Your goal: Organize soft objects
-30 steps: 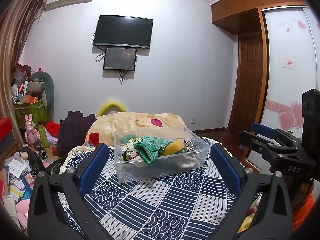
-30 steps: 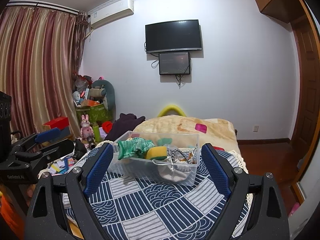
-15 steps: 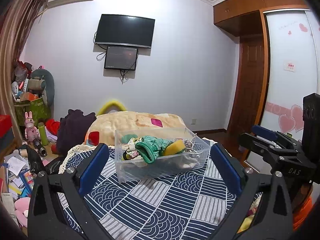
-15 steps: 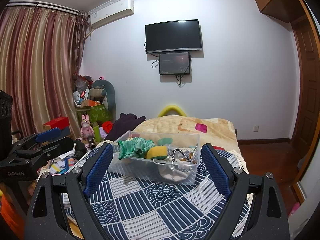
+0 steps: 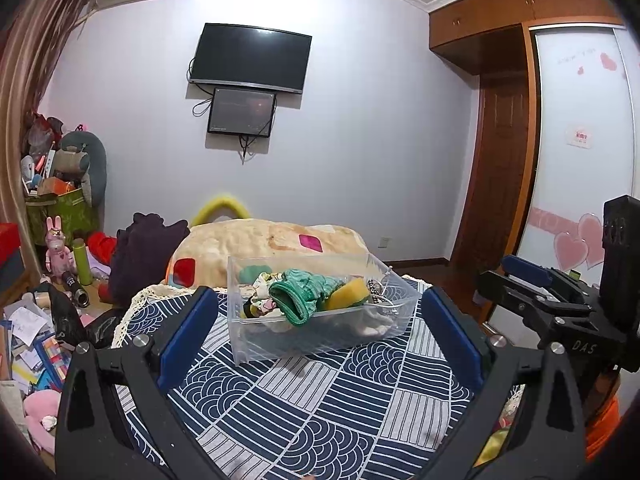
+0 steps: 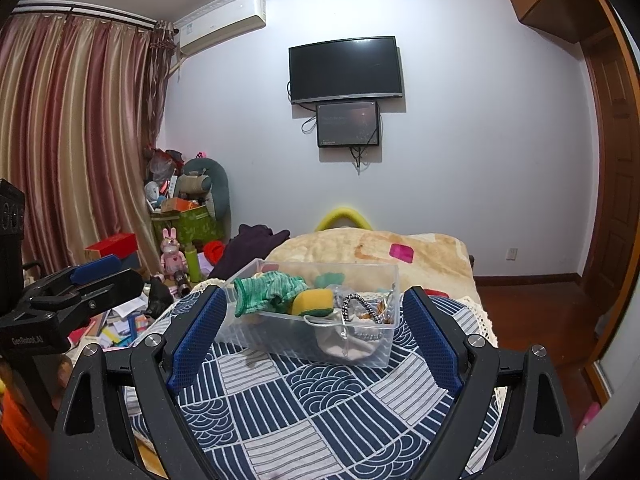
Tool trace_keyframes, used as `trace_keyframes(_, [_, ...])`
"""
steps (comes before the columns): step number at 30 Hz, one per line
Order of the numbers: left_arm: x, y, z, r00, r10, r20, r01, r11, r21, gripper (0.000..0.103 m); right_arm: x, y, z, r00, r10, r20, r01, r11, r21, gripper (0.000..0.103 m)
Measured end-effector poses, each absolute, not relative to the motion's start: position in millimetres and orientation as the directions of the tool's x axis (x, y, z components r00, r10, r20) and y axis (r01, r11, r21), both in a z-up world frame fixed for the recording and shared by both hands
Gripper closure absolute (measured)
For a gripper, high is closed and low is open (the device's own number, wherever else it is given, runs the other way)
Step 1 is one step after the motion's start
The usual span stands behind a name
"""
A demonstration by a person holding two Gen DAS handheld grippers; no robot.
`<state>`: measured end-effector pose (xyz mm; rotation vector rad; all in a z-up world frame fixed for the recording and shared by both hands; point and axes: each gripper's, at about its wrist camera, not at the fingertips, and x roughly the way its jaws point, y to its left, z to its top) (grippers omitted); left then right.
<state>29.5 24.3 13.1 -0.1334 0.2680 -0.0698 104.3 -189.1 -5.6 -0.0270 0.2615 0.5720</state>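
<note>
A clear plastic bin (image 5: pixel 320 340) (image 6: pixel 360 354) stands on a table with a blue and white patterned cloth (image 5: pixel 328 400) (image 6: pixel 320 408). It holds a green knitted cloth (image 5: pixel 300 294) (image 6: pixel 266 288), a yellow and green sponge (image 5: pixel 348 298) (image 6: pixel 313 303), a beaded chain (image 6: pixel 356 304) and other small soft things. My left gripper (image 5: pixel 318 330) is open and empty, held back from the bin. My right gripper (image 6: pixel 314 332) is open and empty, also short of the bin. Each gripper shows at the edge of the other's view.
A bed with a beige blanket (image 5: pixel 264 240) (image 6: pixel 380 246) lies behind the table. Toys, boxes and papers clutter the floor at the left (image 5: pixel 48 280) (image 6: pixel 176 248). A wardrobe and door (image 5: pixel 504 184) stand at the right. A TV (image 6: pixel 346 68) hangs on the wall.
Both views have shifted only slightly; the left view has tilted up a little. Both grippers stay open and the bin's contents are unchanged.
</note>
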Motion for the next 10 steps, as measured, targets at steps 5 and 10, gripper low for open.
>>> trace_keyframes(5, [29.2,23.0,12.7,0.962,-0.085,-0.258,0.052,0.990,-0.133,0.000,104.7,-188.8,-6.3,0.807,0.533,-0.255,-0.540,0.840,0.045,0.014])
trace_keyframes(10, [30.6,23.4,12.2,0.959,-0.091,-0.267,0.054,0.988,-0.142,0.000,104.9,-187.9,-6.3,0.806,0.534,-0.256,-0.541,0.840,0.046,0.014])
